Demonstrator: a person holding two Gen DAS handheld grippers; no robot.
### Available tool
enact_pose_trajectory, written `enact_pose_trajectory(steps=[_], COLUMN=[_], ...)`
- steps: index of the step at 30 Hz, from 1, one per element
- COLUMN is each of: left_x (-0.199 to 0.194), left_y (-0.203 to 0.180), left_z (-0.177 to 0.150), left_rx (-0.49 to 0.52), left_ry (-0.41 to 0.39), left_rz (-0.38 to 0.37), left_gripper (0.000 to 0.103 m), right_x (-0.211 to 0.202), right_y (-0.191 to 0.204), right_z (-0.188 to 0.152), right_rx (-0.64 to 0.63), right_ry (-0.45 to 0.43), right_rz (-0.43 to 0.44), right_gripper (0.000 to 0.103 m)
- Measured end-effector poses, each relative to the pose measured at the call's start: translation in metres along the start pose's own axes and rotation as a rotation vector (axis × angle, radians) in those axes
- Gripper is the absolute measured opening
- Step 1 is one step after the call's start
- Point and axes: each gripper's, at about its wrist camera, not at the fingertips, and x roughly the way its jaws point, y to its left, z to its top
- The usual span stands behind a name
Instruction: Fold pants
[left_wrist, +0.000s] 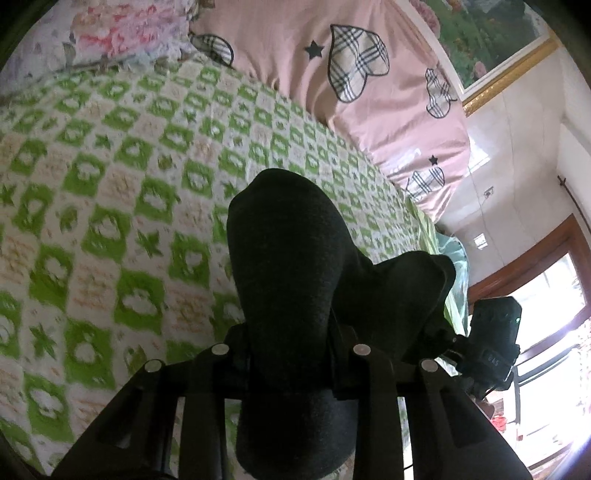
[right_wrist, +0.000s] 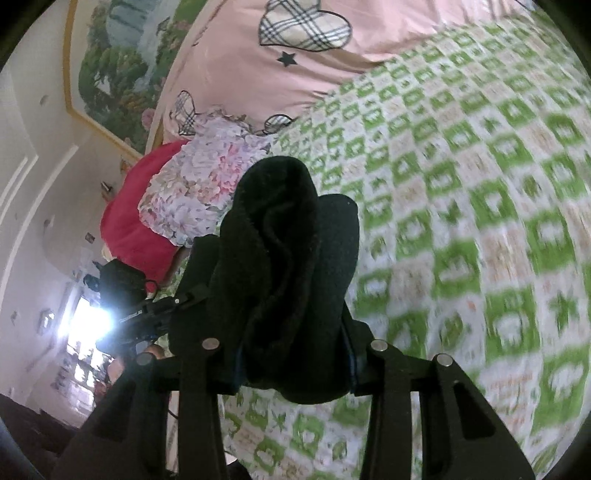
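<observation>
Both claws, left and right, clenched on black pants, fingertips hidden by bunched cloth.

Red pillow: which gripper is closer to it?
Probably left. In the right wrist view the left gripper shows right beside the red pillow; the right gripper sits farther over, with the pillow off to its left.

Green-checked bed lies open and flat ahead; pink quilt banks up along its far side; floral pillow and red cushion crowd one corner.
</observation>
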Motion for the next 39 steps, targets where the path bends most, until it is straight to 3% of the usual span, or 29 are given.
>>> enact_pose_trajectory(steps=[15,22,28,33,34,39], left_x=[-0.001,0.017,0.029,0.037,0.038,0.037], left_y=[0.031,0.048,0.06,0.065,0.065,0.067], left_z=[0.055,0.069,0.068,0.064,0.063,0.06], left_rx=[-0.001,-0.021,-0.033,-0.035,-0.034,-0.043], left_ry=[-0.109,-0.116,-0.099,-0.082,-0.081,-0.102], left_rz=[0.148,0.203,0.221,0.225,0.235,0.288], left_gripper=[0.028,0.028,0.029,0.038,0.041,0.063], right_x=[0.084,0.116,0.129,0.129,0.128,0.127], right_y=[0.01,0.008,-0.005,-0.019,-0.021,-0.032], right_z=[0.066,0.084,0.084,0.08,0.079,0.077], right_rx=[-0.094,-0.143,-0.162,-0.165,-0.166,-0.143], right_ry=[0.048,0.074,0.085,0.076,0.072,0.058], right_rz=[-0.007,-0.05,-0.107,-0.162,-0.175,-0.185], right_gripper=[0.041,0.042,0.05,0.06,0.066,0.074])
